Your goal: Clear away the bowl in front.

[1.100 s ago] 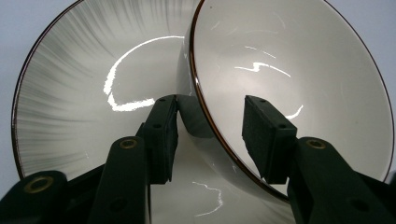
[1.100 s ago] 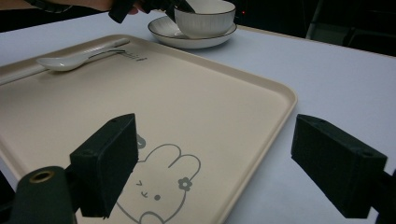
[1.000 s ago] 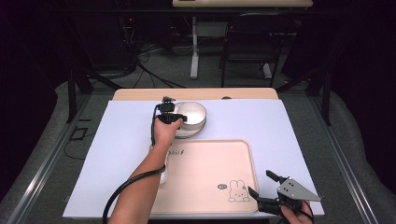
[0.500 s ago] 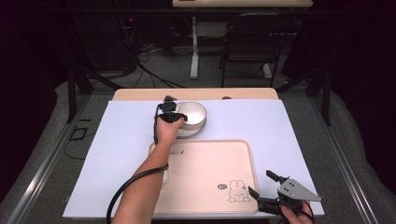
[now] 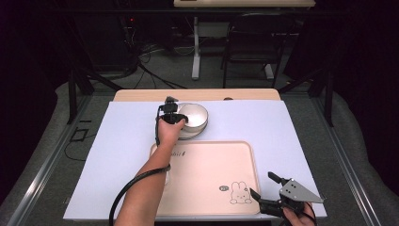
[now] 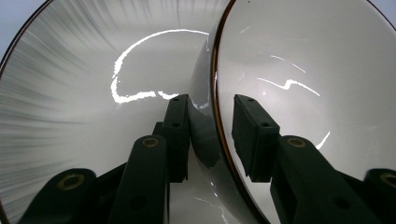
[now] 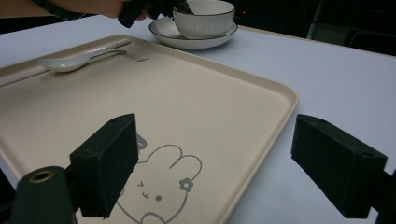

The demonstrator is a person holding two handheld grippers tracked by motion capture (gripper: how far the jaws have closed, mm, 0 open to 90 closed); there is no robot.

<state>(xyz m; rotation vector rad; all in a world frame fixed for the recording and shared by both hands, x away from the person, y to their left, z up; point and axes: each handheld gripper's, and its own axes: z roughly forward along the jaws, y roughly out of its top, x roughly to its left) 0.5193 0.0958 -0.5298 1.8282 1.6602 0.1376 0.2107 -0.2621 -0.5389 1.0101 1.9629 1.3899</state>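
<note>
The left gripper (image 5: 175, 112) reaches to the far side of the white surface (image 5: 117, 141), at the near-left rim of the bowl (image 5: 194, 116), which stands on a saucer (image 5: 188, 134) just beyond the tray (image 5: 207, 188). In the left gripper view its fingers (image 6: 180, 130) straddle the bowl's wall (image 6: 205, 135): one finger outside, touching the wall, the other inside the bowl with a narrow gap to the wall. The fingers have just been closing, with the rim between them, and they are not yet pressed on it from both sides.

The right gripper (image 5: 270, 190) hovers at the near right corner of the tray, over the edge by the rabbit drawing (image 5: 239, 193); its fingers (image 7: 105, 163) stand wide with nothing between them. In the right gripper view a white spoon (image 7: 79, 58) lies on the far left part of the tray, well apart from that gripper, and the bowl on its saucer shows beyond it
</note>
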